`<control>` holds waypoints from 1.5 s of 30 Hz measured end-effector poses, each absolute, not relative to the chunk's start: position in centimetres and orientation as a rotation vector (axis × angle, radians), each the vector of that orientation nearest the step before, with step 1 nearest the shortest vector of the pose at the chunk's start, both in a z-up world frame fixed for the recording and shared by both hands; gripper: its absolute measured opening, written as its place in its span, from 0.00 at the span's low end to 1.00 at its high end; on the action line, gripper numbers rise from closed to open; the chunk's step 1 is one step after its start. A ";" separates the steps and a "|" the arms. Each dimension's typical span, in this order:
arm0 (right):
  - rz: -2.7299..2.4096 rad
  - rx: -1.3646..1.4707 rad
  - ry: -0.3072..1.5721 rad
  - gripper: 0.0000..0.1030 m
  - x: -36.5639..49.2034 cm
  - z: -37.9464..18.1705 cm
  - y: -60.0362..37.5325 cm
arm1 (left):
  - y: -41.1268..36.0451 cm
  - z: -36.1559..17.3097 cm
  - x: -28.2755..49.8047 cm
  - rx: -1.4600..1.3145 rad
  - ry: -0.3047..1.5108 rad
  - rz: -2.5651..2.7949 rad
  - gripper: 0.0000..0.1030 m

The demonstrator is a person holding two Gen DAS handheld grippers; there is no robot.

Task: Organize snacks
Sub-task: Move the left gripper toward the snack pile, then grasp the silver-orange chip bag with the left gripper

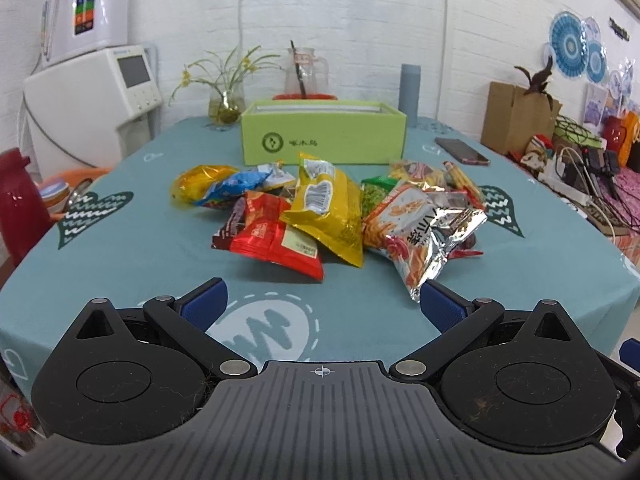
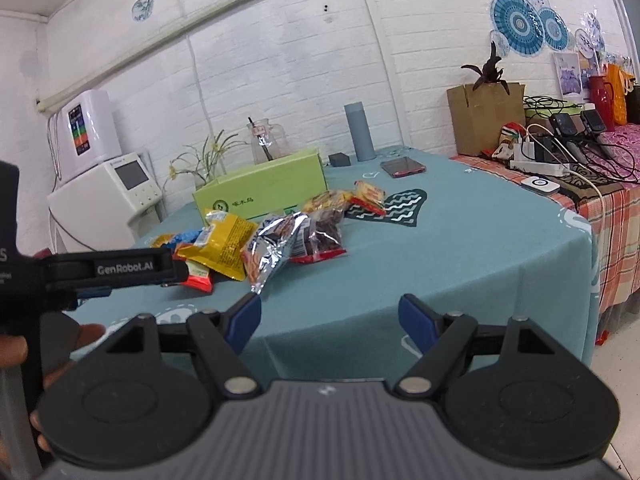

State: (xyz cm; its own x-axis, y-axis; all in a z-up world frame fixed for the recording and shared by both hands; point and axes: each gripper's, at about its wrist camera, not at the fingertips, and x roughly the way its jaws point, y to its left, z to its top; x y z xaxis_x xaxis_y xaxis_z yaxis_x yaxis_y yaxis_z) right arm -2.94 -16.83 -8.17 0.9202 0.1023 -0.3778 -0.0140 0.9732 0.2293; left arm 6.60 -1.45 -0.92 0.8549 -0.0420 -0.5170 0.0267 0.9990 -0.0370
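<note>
A heap of snack packets lies mid-table: a red packet (image 1: 276,246), a yellow packet (image 1: 326,210), a silver-and-orange packet (image 1: 420,236), blue and gold ones behind. Behind the heap stands an open green box (image 1: 324,134). My left gripper (image 1: 322,304) is open over the near table edge, just short of the heap, nothing between its blue pads. My right gripper (image 2: 330,320) is open too, empty, further right of the heap (image 2: 260,244) and the green box (image 2: 264,188). The left gripper's body (image 2: 104,270) shows at the left of the right wrist view.
A teal cloth covers the table (image 1: 140,248). A phone (image 1: 462,151), a grey bottle (image 1: 410,90), a glass jug (image 1: 306,74) and a plant vase (image 1: 226,106) stand at the back. White machines are at the left, a cluttered side table (image 2: 580,176) at the right.
</note>
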 end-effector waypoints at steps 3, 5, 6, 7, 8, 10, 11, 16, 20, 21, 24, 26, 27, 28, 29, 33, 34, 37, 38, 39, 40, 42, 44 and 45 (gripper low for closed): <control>0.067 0.213 0.481 0.79 -0.5 -9.0 -16.6 | -0.9 -1.5 8.8 -0.049 0.591 -0.049 0.90; 0.065 0.183 0.520 0.79 1.5 -9.1 -16.1 | -0.5 -1.7 10.0 -0.062 0.609 -0.044 0.90; 0.059 0.169 0.528 0.79 2.5 -9.0 -15.8 | -0.3 -1.7 10.6 -0.064 0.618 -0.041 0.90; 0.060 0.153 0.531 0.79 3.7 -8.8 -15.7 | -0.1 -1.7 11.1 -0.068 0.624 -0.038 0.90; 0.061 0.135 0.538 0.79 4.8 -8.5 -15.5 | 0.2 -1.7 11.6 -0.074 0.629 -0.033 0.90; 0.047 0.106 0.548 0.79 6.9 -8.0 -15.5 | 0.7 -1.5 12.7 -0.092 0.639 -0.020 0.90; 0.040 0.092 0.549 0.79 7.6 -7.9 -15.5 | 0.9 -1.4 13.3 -0.100 0.644 -0.014 0.90; 0.031 0.083 0.613 0.79 10.8 -8.5 -16.3 | 1.9 -0.5 15.8 -0.123 0.653 0.013 0.90; 0.032 0.094 0.655 0.79 12.6 -9.6 -16.5 | 2.2 0.1 17.5 -0.118 0.662 0.018 0.90; 0.023 0.080 0.657 0.79 12.9 -9.7 -16.3 | 2.2 0.2 17.9 -0.116 0.662 0.020 0.90; 0.027 0.071 0.657 0.80 13.4 -9.8 -16.2 | 2.3 0.5 18.9 -0.109 0.672 0.018 0.90; 0.038 0.146 0.614 0.80 13.0 -10.0 -17.3 | 2.5 0.5 19.3 -0.105 0.678 0.013 0.90; 0.049 0.179 0.583 0.80 12.8 -10.3 -17.8 | 2.7 0.5 19.5 -0.104 0.683 0.013 0.90; 0.063 0.188 0.563 0.80 12.5 -10.5 -18.1 | 2.9 0.5 19.7 -0.105 0.685 0.007 0.90; 0.081 0.150 0.568 0.80 12.5 -10.5 -18.0 | 3.2 0.4 19.9 -0.107 0.685 0.001 0.90; 0.084 0.104 0.639 0.80 13.0 -8.9 -17.0 | 4.3 0.2 21.0 -0.110 0.706 -0.016 0.90; 0.106 0.109 0.600 0.80 12.4 -7.9 -16.8 | 4.7 0.2 21.2 -0.115 0.711 -0.022 0.90; 0.138 0.018 0.471 0.80 11.2 -4.0 -14.6 | 6.1 1.0 21.8 -0.144 0.707 -0.059 0.90; 0.158 -0.010 0.437 0.80 11.2 -2.9 -13.7 | 6.7 1.4 22.0 -0.152 0.698 -0.074 0.90; 0.204 -0.027 0.415 0.80 11.3 -2.0 -12.8 | 7.2 1.9 22.1 -0.161 0.684 -0.084 0.90; 0.267 -0.035 0.402 0.80 11.7 -1.3 -11.9 | 7.6 2.3 22.3 -0.164 0.668 -0.091 0.90; 0.367 -0.038 0.409 0.80 12.8 -1.1 -10.2 | 8.3 3.0 22.6 -0.160 0.644 -0.099 0.90; 0.387 -0.042 0.458 0.80 13.8 -2.1 -9.0 | 8.8 3.5 22.3 -0.159 0.634 -0.122 0.89; 0.375 -0.050 0.485 0.80 14.0 -2.8 -8.9 | 8.9 3.6 21.9 -0.166 0.626 -0.160 0.89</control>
